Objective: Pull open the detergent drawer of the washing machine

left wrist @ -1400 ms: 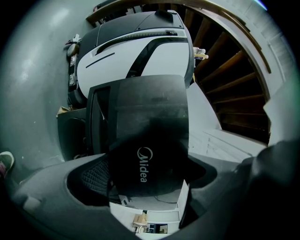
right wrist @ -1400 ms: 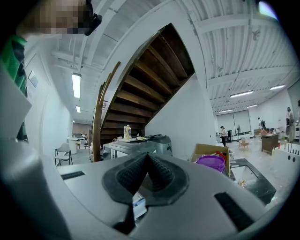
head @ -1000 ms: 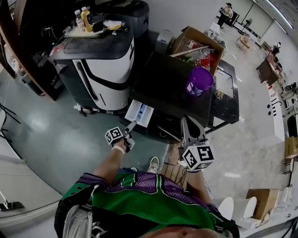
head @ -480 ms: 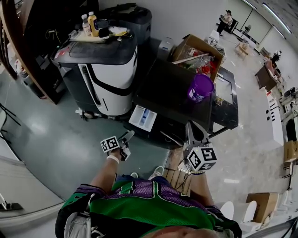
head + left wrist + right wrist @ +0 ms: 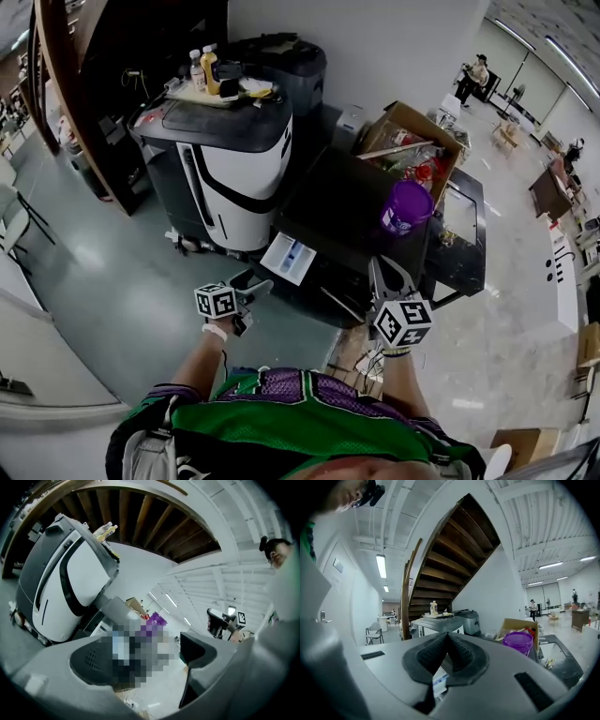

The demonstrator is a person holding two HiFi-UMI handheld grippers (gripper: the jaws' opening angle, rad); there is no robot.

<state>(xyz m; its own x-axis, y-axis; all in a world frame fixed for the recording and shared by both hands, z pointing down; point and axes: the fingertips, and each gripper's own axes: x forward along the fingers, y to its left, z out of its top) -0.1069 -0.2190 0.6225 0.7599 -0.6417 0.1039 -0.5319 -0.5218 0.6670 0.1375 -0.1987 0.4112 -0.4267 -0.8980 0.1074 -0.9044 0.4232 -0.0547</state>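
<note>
Hovering near pulled-out detergent drawer [image 5: 289,256]: left gripper [image 5: 257,287] jaws apart, right gripper [image 5: 386,273] jaws together.

Washing machine [image 5: 347,202]: smooth black top with a dull sheen; its detergent drawer [image 5: 289,257] looks like smooth white plastic, the tub [image 5: 406,208] like translucent purple plastic, and the box [image 5: 412,131] like matt brown cardboard. Floor [image 5: 94,281]: smooth, glossy grey-green coating that reflects the lights; staircase [image 5: 454,545]: dark brown wood. Right gripper [image 5: 447,635]: matt grey plastic body with black, finely ribbed pads [image 5: 461,654]; the person's shirt [image 5: 291,422] is green and purple mesh cloth.
</note>
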